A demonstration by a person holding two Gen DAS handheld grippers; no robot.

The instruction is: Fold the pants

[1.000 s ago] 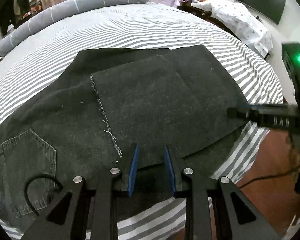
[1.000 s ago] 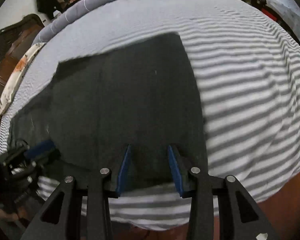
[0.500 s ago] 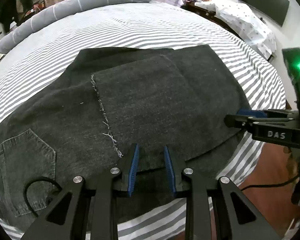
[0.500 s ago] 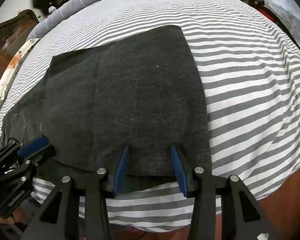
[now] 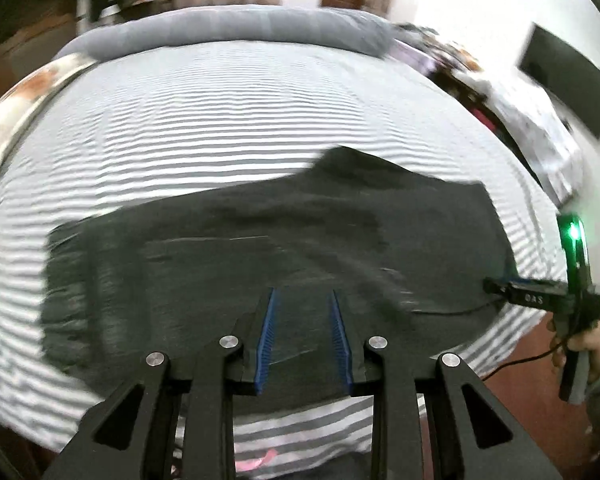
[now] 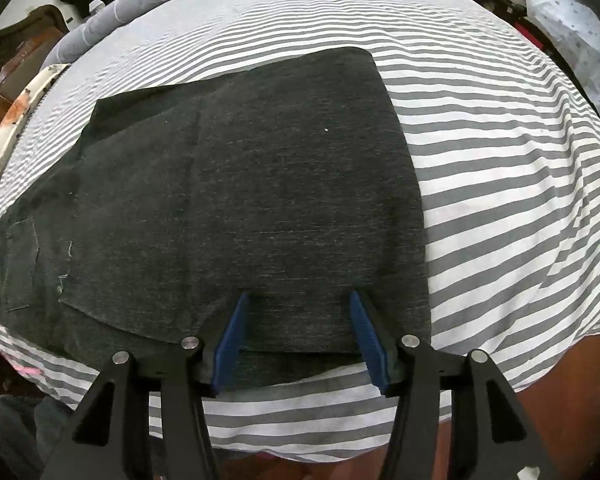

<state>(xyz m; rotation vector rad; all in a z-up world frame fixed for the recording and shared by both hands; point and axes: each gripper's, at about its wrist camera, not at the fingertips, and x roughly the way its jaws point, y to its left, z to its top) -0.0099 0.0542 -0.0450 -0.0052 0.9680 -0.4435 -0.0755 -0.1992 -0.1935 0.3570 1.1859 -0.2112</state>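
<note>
Dark grey denim pants (image 6: 240, 208) lie folded flat on the striped bed, legs laid back over the seat; a back pocket (image 6: 20, 264) shows at the left. My right gripper (image 6: 300, 332) is open and empty, hovering over the pants' near right edge. My left gripper (image 5: 302, 332) is open and empty over the near edge of the pants (image 5: 260, 264); this view is blurred. The right gripper's tip (image 5: 500, 288) shows at the pants' right edge in the left wrist view.
The bed (image 6: 500, 160) has a grey-and-white striped sheet. A grey bolster (image 5: 228, 28) lies along its far side. A floral pillow (image 5: 4, 120) lies at the left. The wooden floor (image 6: 560, 400) is below the near edge. A dark screen (image 5: 568, 76) hangs on the right wall.
My left gripper has swung left and pulled back, so the pants now sit farther off and the view is blurred. My right gripper has opened wider and stayed over the near right edge.
</note>
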